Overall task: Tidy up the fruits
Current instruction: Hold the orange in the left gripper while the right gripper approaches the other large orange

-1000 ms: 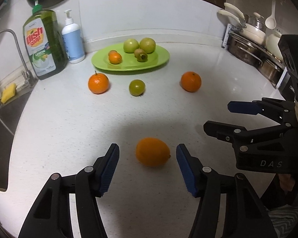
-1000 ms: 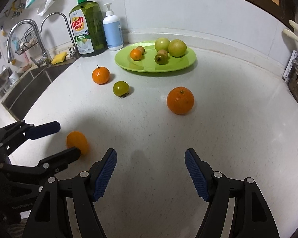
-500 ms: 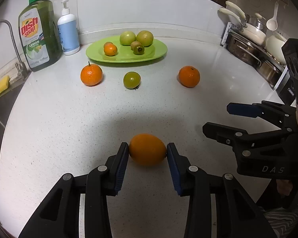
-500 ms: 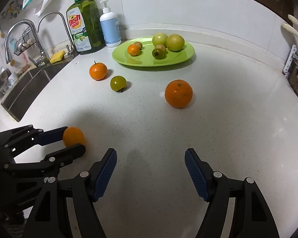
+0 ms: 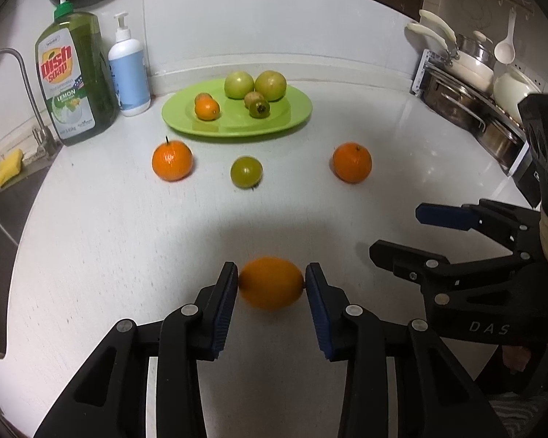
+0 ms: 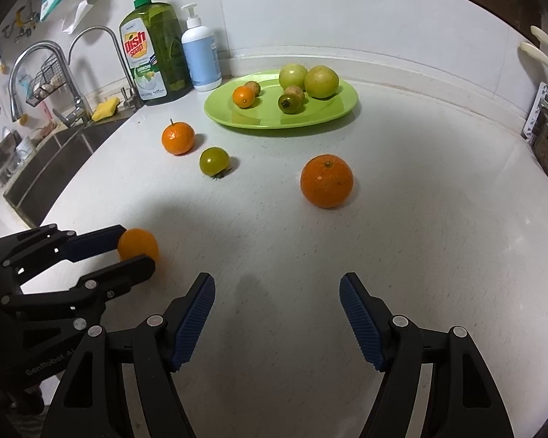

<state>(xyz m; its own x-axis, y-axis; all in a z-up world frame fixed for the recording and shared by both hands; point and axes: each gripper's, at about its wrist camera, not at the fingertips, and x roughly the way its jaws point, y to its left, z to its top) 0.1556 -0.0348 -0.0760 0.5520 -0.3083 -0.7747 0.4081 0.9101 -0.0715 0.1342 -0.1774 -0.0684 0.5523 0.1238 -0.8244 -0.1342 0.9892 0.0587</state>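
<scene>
The left gripper has just clamped down on the oval orange fruit, smooth, glossy, pinched end to end on the white counter. The right gripper hangs beside it, spread wide, empty.

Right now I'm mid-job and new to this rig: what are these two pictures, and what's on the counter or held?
A person holds two handheld two-finger grippers, each carrying a camera that looks along its fingers. In the left camera's picture, the left gripper has just closed on an oval orange fruit. The right gripper is open and empty. On the white counter lie two oranges and a green tomato. The green plate already holds several small fruits.
</scene>
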